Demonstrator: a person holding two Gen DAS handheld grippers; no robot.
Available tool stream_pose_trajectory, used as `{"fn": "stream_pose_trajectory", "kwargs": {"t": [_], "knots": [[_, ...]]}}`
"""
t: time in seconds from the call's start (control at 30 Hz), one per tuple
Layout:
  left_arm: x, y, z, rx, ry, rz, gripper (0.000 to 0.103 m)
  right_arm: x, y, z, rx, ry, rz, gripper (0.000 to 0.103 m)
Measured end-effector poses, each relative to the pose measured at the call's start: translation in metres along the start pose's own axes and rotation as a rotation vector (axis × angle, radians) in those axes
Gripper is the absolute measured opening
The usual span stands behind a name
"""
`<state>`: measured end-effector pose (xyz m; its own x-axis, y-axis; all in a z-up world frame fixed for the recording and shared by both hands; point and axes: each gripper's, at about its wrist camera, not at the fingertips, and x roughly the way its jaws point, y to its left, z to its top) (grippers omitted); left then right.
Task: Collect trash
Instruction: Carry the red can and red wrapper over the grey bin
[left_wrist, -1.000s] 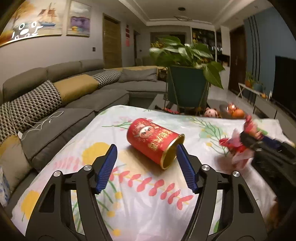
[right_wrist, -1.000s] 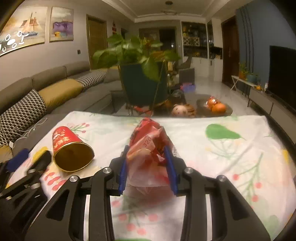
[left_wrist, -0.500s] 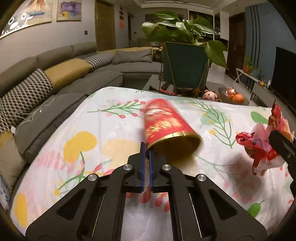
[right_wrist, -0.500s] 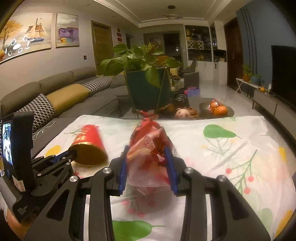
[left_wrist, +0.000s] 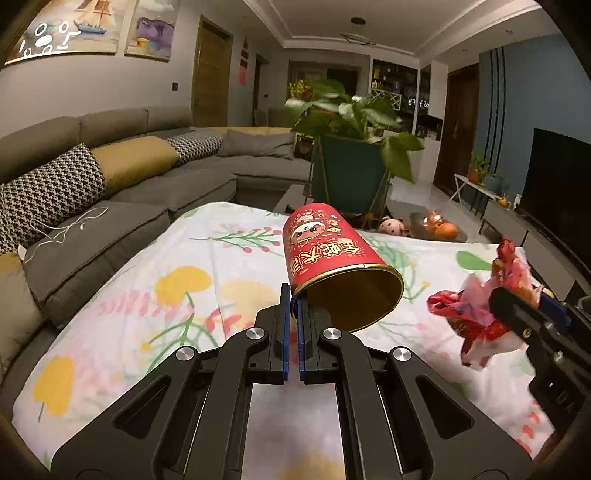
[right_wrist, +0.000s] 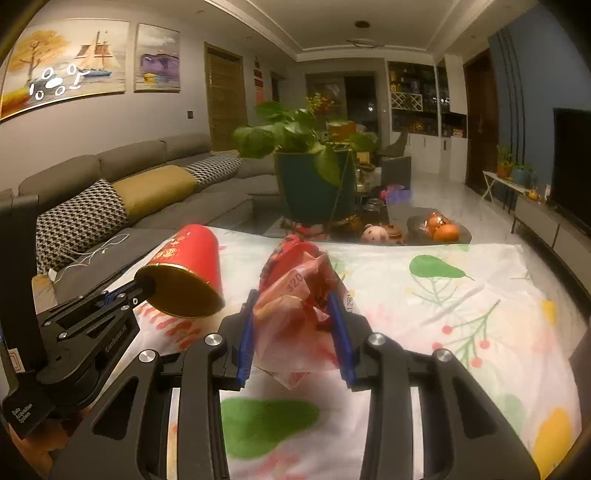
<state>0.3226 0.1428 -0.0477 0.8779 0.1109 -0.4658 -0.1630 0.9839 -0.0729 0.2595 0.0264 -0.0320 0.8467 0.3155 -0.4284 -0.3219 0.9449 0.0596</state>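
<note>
A floral cloth (left_wrist: 192, 295) fronts a grey sofa (left_wrist: 122, 206), a potted plant (right_wrist: 310, 177) and what look like oranges (right_wrist: 441, 229).

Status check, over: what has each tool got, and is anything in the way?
Left tool shut on red cup rim, cup off the cloth. Right tool shut on crumpled wrapper. Nothing blocking either.

It was a home's living room: a grey sectional sofa (left_wrist: 155, 184), framed paintings (right_wrist: 66, 74), a potted plant (left_wrist: 351, 155) and a television (left_wrist: 557, 184).
</note>
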Motion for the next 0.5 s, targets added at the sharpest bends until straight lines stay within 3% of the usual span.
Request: {"fn": "stream_pose_trajectory", "kwargs": {"t": [0.5], "knots": [[-0.099, -0.060, -0.013, 0.054, -0.067, -0.086, 0.003, -0.105, -0.042, -0.026, 0.013, -0.042, -0.072, 0.037]]}}
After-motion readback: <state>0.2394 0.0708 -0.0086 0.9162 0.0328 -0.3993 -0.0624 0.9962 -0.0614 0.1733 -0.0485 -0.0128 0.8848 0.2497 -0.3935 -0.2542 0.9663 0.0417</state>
